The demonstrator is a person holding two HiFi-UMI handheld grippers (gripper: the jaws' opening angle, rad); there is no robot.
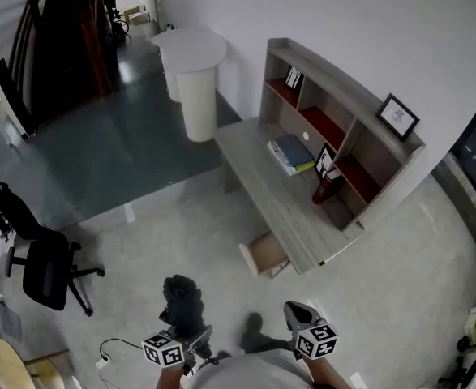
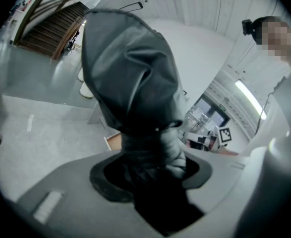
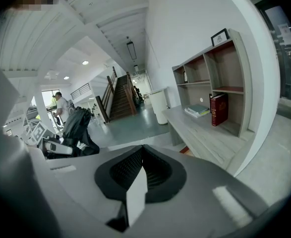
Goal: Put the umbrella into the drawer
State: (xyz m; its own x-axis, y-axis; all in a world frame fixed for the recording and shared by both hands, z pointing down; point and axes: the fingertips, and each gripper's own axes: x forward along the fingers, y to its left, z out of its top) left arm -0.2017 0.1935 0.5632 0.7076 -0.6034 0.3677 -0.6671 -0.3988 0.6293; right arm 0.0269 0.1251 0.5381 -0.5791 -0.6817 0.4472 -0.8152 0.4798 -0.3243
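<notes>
A black folded umbrella (image 1: 182,298) stands up out of my left gripper (image 1: 190,329), low in the head view. In the left gripper view the umbrella (image 2: 130,83) fills the middle, and the left gripper (image 2: 146,168) is shut on its lower end. My right gripper (image 1: 300,313) is beside it on the right, apart from it; in the right gripper view the right gripper (image 3: 142,151) is shut with nothing between its pads. The grey desk (image 1: 262,177) lies ahead, with its drawer (image 1: 266,255) pulled open at the near end. The umbrella (image 3: 78,128) also shows at the left.
A shelf unit (image 1: 343,128) on the desk holds a red book (image 1: 327,186) and a picture frame (image 1: 397,117); flat books (image 1: 292,154) lie on the desktop. A white round stand (image 1: 195,71) is beyond the desk. A black office chair (image 1: 47,270) and a floor cable (image 1: 112,348) are at left.
</notes>
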